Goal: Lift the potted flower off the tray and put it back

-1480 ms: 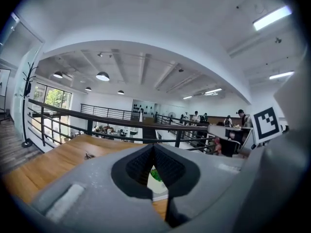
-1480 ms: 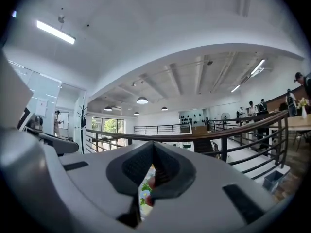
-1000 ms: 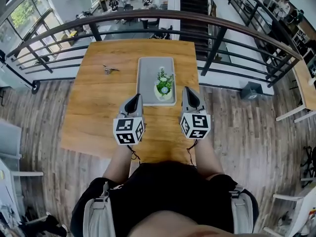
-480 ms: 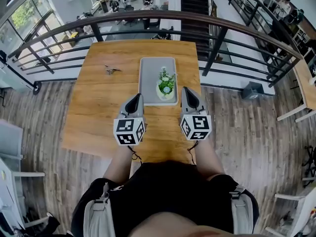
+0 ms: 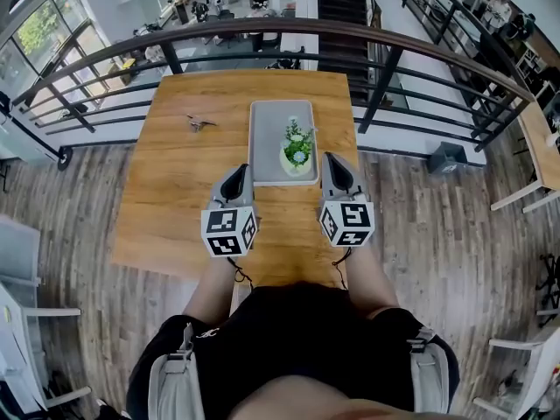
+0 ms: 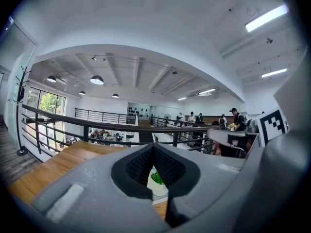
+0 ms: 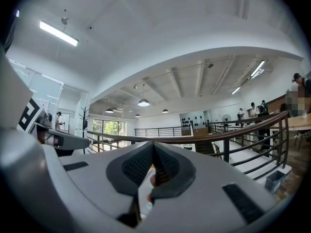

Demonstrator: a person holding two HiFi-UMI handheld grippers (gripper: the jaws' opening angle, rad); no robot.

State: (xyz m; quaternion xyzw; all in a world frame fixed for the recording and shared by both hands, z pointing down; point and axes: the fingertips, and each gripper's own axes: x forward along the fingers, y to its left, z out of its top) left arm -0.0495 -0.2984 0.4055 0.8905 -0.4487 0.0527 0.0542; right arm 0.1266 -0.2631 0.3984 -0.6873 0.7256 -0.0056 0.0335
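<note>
potted flower (image 5: 297,150) upright on tray (image 5: 266,122), near its front edge | left gripper (image 5: 236,176), right gripper (image 5: 336,167): jaws closed, empty | risk: a closed tip could nudge the pot and topple it

The head view looks steeply down on the counter (image 5: 175,191). Both gripper views look level toward the far railing (image 6: 97,124), which they share.

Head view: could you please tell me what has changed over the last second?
Hardly anything. The table, tray and potted flower sit slightly further right in the picture together, which looks like a camera shift. The potted flower stays on the tray, untouched. The left gripper and right gripper stay shut and empty, flanking the tray's near end.
</note>
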